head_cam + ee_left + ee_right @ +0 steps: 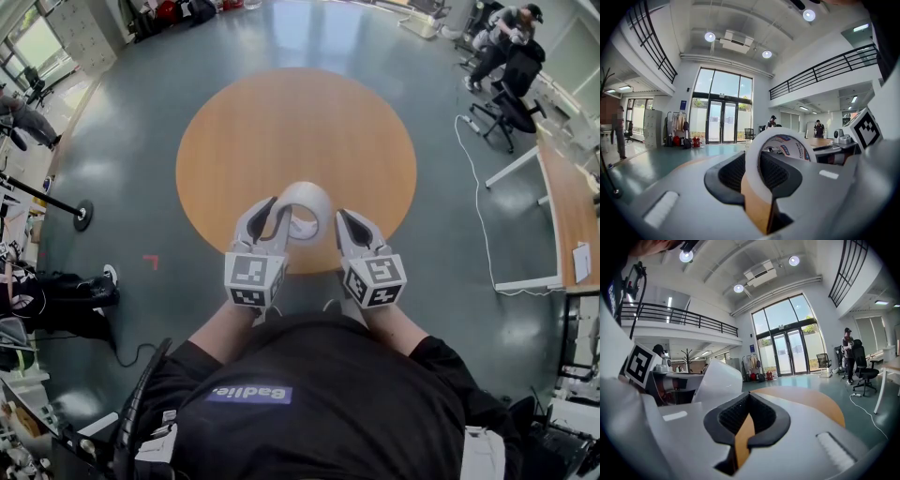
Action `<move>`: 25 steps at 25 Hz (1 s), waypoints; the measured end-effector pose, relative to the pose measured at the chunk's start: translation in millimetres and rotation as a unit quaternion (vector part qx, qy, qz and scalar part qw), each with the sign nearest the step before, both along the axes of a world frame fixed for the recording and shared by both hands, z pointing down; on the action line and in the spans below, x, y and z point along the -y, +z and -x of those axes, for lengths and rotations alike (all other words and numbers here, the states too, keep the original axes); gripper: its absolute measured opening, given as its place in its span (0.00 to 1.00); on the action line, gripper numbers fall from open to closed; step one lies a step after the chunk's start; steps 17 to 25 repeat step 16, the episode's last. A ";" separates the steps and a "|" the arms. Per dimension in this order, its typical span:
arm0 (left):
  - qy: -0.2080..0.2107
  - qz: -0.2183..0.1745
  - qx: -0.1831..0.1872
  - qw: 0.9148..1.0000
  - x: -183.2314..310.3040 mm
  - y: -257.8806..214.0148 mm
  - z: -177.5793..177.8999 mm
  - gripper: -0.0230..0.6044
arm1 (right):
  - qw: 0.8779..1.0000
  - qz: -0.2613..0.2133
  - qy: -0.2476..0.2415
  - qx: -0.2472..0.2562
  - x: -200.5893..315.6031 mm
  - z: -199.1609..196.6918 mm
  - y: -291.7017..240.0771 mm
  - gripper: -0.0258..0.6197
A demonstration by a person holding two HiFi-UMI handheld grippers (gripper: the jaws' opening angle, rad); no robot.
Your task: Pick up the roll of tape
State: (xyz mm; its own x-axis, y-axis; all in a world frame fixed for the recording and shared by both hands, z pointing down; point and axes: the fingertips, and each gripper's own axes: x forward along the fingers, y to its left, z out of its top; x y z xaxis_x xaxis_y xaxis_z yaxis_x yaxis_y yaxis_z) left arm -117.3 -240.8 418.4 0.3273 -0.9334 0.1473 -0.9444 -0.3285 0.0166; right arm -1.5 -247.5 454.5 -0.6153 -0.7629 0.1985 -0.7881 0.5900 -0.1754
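Your left gripper [277,212] is clamped on the wall of the white roll of tape [306,208], which you hold up off the round orange wooden table [281,122], above its near edge. Your right gripper [343,218] is just beside the roll, jaw tips together, nothing between them.

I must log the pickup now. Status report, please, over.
Left gripper shut on tape, held above table. Right gripper shut, empty, beside tape. Nothing in the way.
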 end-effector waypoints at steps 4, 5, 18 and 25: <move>-0.001 0.006 -0.002 1.000 -0.2 -1.6 5.1 0.22 | 1.000 0.003 0.000 0.000 -1.2 4.6 -0.1 0.04; 0.000 0.005 -0.002 1.000 0.5 -0.5 6.9 0.22 | 1.000 0.003 0.000 0.000 -0.5 6.4 -0.4 0.04; 0.004 0.011 -0.002 1.000 -0.1 4.2 -0.7 0.22 | 1.000 0.010 0.000 0.003 -2.8 1.1 2.1 0.04; 0.004 0.011 -0.002 1.000 -0.1 4.2 -0.7 0.22 | 1.000 0.010 0.000 0.003 -2.8 1.1 2.1 0.04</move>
